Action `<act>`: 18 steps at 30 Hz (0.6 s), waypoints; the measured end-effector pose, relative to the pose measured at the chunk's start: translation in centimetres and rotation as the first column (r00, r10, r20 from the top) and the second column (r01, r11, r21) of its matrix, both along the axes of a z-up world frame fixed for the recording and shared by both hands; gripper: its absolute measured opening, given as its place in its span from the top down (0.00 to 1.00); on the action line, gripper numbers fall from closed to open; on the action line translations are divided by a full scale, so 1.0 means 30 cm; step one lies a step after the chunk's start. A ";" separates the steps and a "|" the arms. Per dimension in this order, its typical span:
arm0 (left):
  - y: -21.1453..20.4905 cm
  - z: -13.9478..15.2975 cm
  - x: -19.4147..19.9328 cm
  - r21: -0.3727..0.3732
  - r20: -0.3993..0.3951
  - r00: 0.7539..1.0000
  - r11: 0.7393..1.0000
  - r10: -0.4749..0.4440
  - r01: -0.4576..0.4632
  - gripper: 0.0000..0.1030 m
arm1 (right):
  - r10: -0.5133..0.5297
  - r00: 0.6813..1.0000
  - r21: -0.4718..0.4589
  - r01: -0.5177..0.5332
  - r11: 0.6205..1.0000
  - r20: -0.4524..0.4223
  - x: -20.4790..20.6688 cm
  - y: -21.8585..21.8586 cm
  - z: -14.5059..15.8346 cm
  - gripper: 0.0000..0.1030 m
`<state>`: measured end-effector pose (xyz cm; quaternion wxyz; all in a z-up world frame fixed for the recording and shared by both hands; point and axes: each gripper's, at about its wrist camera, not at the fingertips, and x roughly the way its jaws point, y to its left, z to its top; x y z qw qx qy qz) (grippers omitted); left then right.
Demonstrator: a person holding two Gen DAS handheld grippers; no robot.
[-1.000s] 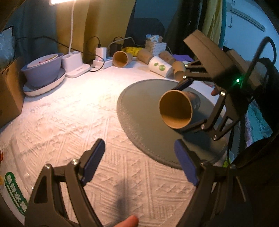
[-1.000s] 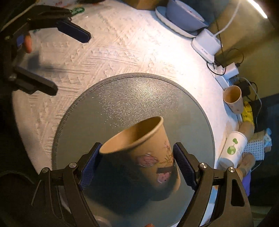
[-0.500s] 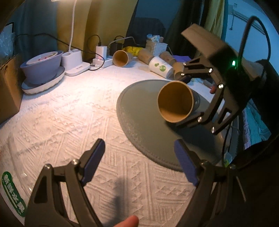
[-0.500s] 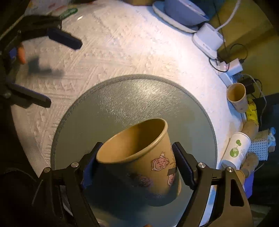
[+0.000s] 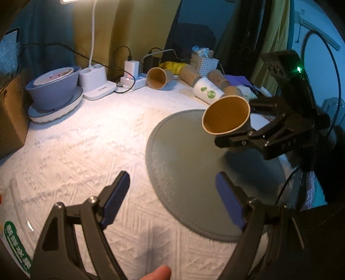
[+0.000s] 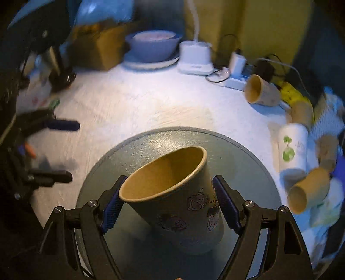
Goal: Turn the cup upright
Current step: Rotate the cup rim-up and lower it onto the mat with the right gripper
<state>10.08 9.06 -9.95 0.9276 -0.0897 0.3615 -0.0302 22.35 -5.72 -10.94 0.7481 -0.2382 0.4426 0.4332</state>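
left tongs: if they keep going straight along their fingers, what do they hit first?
Probably the grey round mat: the open left tongs point forward and down at its near part. The cup, held above the mat by the right tongs, looks higher and off to the right; depth is unclear.

Dim room lit warmly by a lamp (image 5: 69,1) at top; right-wrist view motion-blurred, edges fisheye-bent and dark.

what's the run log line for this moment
right gripper: shut on paper cup | cup: tilted, above grey mat | left gripper: open, empty
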 end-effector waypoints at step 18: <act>-0.084 0.018 0.105 0.008 -0.012 1.000 1.000 -0.014 0.014 0.20 | -0.113 0.986 0.294 0.144 0.945 -0.121 0.057 -0.157 -0.028 0.21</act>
